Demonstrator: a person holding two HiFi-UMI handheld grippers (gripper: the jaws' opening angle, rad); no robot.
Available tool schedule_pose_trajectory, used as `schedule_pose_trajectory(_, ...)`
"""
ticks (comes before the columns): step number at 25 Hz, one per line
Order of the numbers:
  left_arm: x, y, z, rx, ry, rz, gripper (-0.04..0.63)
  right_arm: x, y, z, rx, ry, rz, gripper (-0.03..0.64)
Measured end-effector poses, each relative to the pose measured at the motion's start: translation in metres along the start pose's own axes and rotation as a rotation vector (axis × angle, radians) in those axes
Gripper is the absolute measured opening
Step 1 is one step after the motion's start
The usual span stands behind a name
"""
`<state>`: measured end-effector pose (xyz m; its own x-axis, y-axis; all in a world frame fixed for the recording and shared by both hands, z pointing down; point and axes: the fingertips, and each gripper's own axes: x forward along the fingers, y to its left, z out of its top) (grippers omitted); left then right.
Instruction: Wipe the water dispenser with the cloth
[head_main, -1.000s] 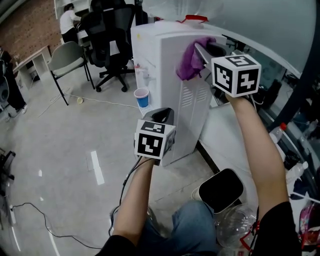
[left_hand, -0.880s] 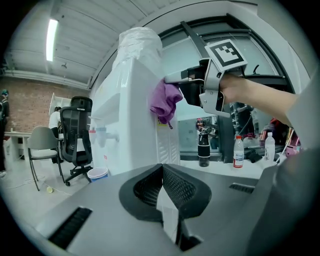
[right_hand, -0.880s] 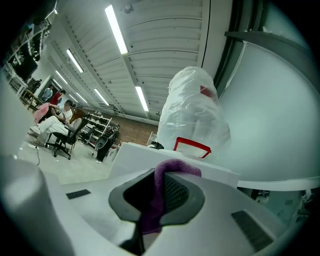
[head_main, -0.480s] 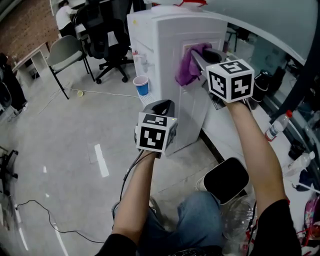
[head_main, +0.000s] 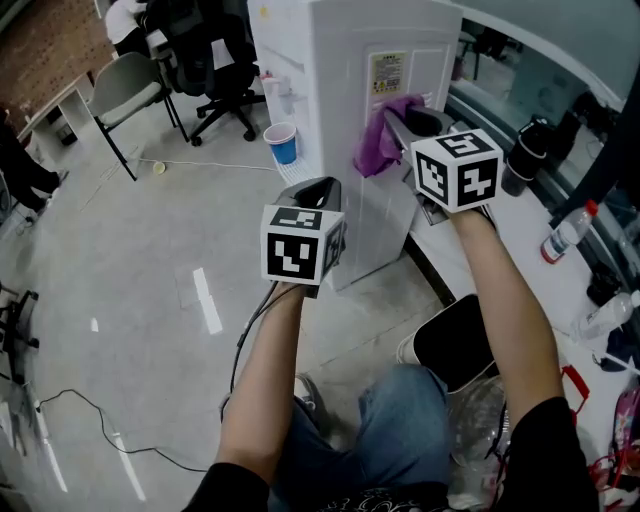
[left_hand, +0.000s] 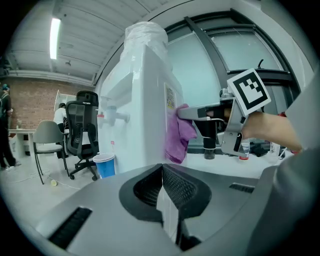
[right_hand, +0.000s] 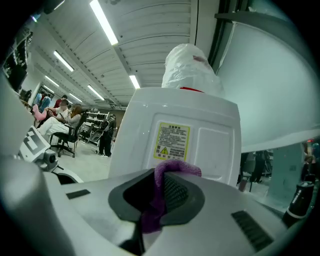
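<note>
Where the purple cloth (head_main: 374, 143) sat near the top edge of the water dispenser (head_main: 335, 80) a second ago, it now hangs lower on the white rear panel, just under the yellow label (head_main: 387, 72). So the stroke has run downward and, I judge, the upper strip is done while the panel below is still to wipe. The right gripper (head_main: 400, 118) is clamped on the cloth, a fold bulging up between its jaws in its own view. The cloth seems to press against the panel, though contact is hard to confirm from here. That forearm reaches forward nearly straight, marker cube uppermost. The left gripper (head_main: 316, 192) — jaws closed together on nothing — is held lower with the elbow bent, near the dispenser's corner but apart from it, idle
</note>
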<state>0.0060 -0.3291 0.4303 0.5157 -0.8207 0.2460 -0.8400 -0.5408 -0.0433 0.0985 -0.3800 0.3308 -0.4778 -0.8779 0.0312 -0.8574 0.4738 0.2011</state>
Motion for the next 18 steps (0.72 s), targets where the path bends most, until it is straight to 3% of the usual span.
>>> schedule_pose_trajectory(18, 0.007, 0.007, -0.031, 0.014, 0.025, 0.022, 0.026, 0.005, 0.019, -0.129, 0.146, 0.094, -0.019, 0.032)
